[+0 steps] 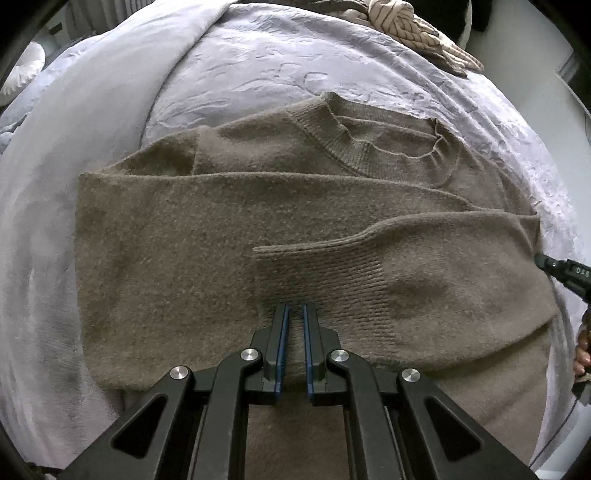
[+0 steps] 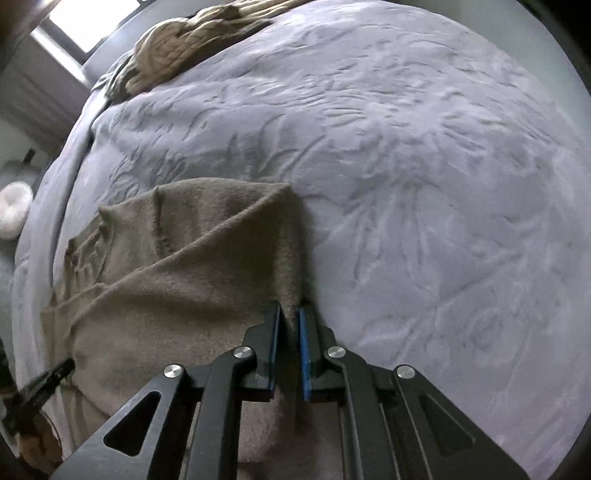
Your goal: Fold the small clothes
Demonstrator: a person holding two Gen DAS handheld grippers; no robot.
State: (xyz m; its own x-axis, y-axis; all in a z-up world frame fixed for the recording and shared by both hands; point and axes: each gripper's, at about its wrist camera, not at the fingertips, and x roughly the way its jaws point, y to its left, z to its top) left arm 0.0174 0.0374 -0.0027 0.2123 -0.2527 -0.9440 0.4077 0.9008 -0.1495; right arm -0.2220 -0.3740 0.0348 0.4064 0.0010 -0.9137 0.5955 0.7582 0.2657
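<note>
Two tools are in play, both angled steeply down onto the brown knitted sweater (image 1: 229, 236), which lies flat on the bed's lilac embossed bedspread (image 2: 424, 166). The left tool (image 1: 294, 308) has its blue-lined jaws drawn almost together with knit between them at the lower part of the garment, just below the ribbed cuff (image 1: 317, 273) of a sleeve folded across the body; it appears to pinch the fabric there. The right tool (image 2: 290, 308) is likewise closed to a narrow gap, with the sweater's side edge pinched between its pads where the knit meets bare bedspread. From each tool the garment runs away forward: the neckline (image 1: 384, 147) is at the far end in the left wrist view, so the long axis goes from the tools up to the collar, collar pointing away from the person. Both sleeves lie crosswise over the chest. The left tool sits nearer the centre line, the right tool at the outer edge. Judgement: the coming fold likely carries the near hem toward the collar along that axis. A striped beige cloth (image 1: 413, 33) lies well apart at the far edge of the bed.
</note>
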